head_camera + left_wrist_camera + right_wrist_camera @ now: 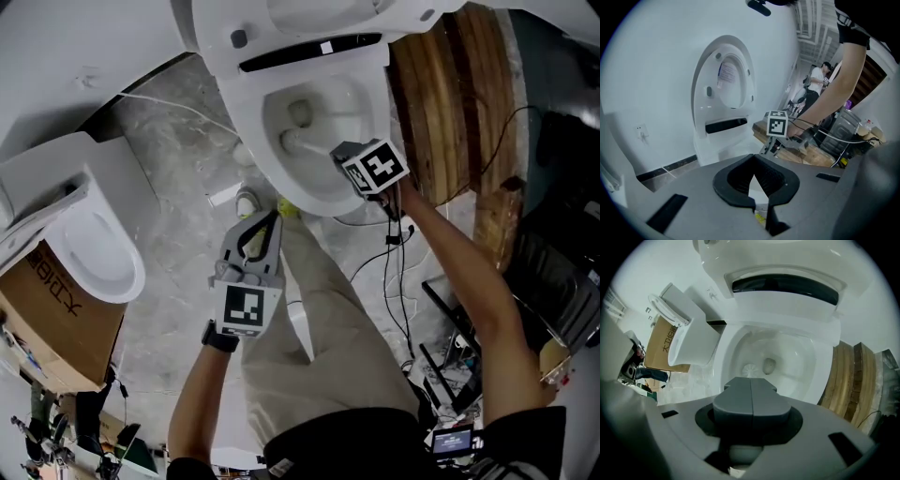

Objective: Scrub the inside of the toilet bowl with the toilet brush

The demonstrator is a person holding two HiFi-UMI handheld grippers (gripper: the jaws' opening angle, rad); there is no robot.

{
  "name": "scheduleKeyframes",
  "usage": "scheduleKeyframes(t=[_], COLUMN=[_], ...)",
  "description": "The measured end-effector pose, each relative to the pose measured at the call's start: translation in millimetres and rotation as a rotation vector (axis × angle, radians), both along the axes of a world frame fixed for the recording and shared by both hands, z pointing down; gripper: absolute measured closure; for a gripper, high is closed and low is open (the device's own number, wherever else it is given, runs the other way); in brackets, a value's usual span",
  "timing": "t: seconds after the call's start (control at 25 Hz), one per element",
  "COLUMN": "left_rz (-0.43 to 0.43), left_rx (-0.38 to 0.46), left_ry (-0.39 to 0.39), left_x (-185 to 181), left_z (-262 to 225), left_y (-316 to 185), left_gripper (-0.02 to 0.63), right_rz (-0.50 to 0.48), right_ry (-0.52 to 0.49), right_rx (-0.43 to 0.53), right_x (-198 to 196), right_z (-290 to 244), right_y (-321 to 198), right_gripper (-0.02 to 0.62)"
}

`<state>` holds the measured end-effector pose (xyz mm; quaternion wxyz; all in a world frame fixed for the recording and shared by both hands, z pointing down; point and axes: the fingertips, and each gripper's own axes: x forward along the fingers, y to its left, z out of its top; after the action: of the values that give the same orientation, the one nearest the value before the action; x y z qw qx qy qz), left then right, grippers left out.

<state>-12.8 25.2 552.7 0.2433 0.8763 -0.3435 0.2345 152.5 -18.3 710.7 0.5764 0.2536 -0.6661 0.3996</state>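
**Brush head down in the bowl, your right gripper's got the handle**

Your right gripper (pixel 337 156) is clamped on the brush (pixel 298 142). In the right gripper view its jaws (pixel 751 380) sit pressed together down the middle, with the pale handle showing under them. It hangs over the bowl's (pixel 375 103) near-right rim, and the handle slants down into the bowl. The brush head (pixel 749 370) rests on the bowl's (pixel 797 362) inner surface, low down and just beside the drain (pixel 769 365).

Your left gripper (pixel 272 220) is outside the bowl, in front of its near rim and above your leg. In the left gripper view its tips (pixel 754 157) meet with nothing between them, so it's closed and empty. It's pointed at the raised lid (pixel 722 89) behind the bowl.

Left of the bowl there's a second toilet (pixel 89 234) on the floor, and to the bowl's right there are wooden boards (pixel 450 103)
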Motion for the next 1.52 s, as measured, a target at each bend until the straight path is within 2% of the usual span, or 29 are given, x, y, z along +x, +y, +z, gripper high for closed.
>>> scheduleKeyframes(t=[0.28, 0.4, 0.64, 0.88, 1.12, 1.32, 1.52], left_rz=[0.002, 0.002, -0.054, -0.062, -0.053, -0.063, -0.043], left_rx=[-0.015, 0.002, -0.04, -0.036, -0.033, -0.047, -0.064], left_ry=[-0.024, -0.011, 0.051, 0.061, 0.047, 0.032, 0.024], left_x=[-6.7, -2.3, 3.6, 8.7, 2.8, -4.4, -3.8], left_z=[6.0, 4.3, -2.8, -6.5, -2.9, 6.3, 7.0], left_y=[8.1, 7.9, 4.8, -0.6, -0.5, 3.6, 10.3], left_gripper=[0.588, 0.588, 0.588, 0.588, 0.588, 0.588, 0.588], right_rz=[0.021, 0.031, 0.037, 0.079, 0.096, 0.058, 0.106], right_ry=[0.002, 0.004, 0.015, 0.054, 0.119, 0.155, 0.189], right_rx=[0.089, 0.133, 0.236, 0.306, 0.276, 0.31, 0.27], right_x=[-18.9, -21.8, -22.0, -13.4, 3.3, 18.1, 39.6], right_z=[5.9, 6.8, 8.1, 11.3, 19.3, 18.3, 16.5], right_y=[-33.4, -47.0, -65.7, -77.8, -73.0, -79.4, -64.2], right_gripper=[0.437, 0.437, 0.439, 0.439, 0.439, 0.437, 0.437])
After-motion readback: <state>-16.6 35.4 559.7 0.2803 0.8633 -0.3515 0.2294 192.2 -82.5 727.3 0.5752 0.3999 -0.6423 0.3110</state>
